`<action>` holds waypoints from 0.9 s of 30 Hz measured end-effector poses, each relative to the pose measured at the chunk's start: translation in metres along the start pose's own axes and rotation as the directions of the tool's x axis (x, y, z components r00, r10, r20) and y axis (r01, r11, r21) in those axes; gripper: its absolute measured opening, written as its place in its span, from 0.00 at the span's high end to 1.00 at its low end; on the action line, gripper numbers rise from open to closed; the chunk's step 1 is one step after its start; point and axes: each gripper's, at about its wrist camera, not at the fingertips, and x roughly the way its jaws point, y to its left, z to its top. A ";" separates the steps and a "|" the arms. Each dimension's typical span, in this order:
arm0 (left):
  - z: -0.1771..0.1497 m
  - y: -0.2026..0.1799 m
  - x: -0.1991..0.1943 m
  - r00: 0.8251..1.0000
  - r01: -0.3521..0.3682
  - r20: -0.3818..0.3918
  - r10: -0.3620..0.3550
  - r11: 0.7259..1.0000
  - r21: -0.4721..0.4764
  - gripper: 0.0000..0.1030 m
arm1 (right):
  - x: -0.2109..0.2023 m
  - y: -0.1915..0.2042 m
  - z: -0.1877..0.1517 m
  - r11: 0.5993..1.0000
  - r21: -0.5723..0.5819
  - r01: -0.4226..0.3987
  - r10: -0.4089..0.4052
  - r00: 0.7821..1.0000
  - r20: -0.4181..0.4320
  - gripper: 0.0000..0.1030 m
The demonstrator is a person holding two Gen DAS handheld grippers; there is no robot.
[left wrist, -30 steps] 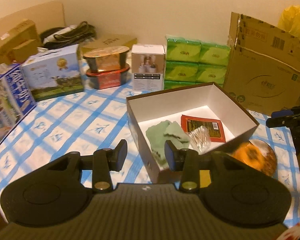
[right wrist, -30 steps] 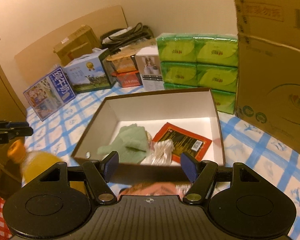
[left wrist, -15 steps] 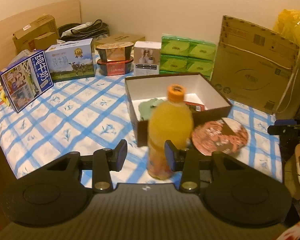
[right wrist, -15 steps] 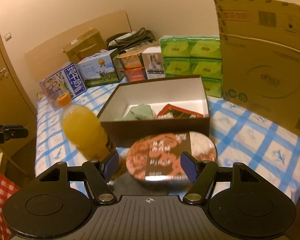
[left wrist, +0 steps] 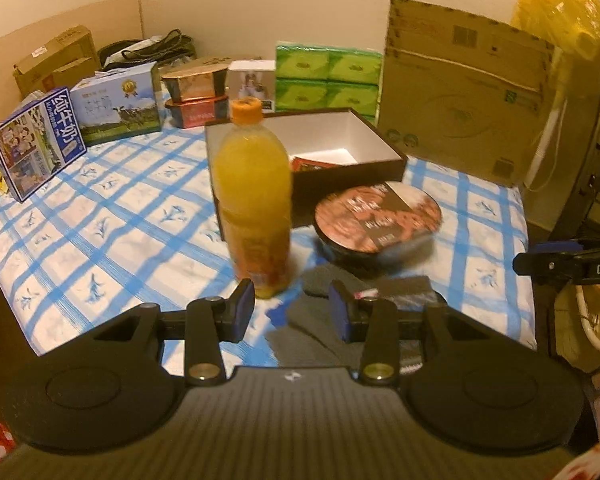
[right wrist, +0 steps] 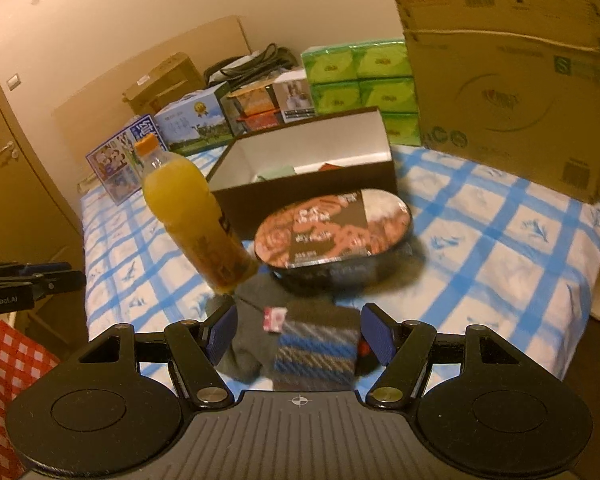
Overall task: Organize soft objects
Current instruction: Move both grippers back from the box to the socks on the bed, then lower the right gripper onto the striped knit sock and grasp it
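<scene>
Our right gripper (right wrist: 296, 330) has its fingers apart and empty, with the socks (right wrist: 300, 344) lying on the worktop (right wrist: 500, 240) in the gap between them, untouched. Our left gripper (left wrist: 292, 308) is also apart; the socks (left wrist: 312, 332) lie under its right finger. Beyond stand the bottle (right wrist: 192, 216), bowl (right wrist: 332, 232) and box (right wrist: 312, 188).

Grey striped socks (right wrist: 300, 344) lie between the right gripper's (right wrist: 300, 332) parted fingers (right wrist: 220, 330), untouched.
</scene>
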 end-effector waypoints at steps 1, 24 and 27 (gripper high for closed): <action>-0.004 -0.003 0.000 1.000 0.006 -0.002 -0.006 1.000 -0.001 0.63 | -0.001 -0.001 -0.004 1.000 0.002 0.004 -0.004 1.000 -0.001 0.34; -0.064 -0.053 0.098 0.985 0.046 -0.169 -0.046 0.999 -0.003 0.64 | 0.072 -0.027 -0.063 0.998 0.044 0.039 -0.032 0.987 -0.158 0.34; -0.066 -0.052 0.111 0.982 0.061 -0.180 -0.061 0.998 -0.007 0.64 | 0.086 -0.029 -0.065 0.998 0.049 0.040 -0.031 0.984 -0.173 0.34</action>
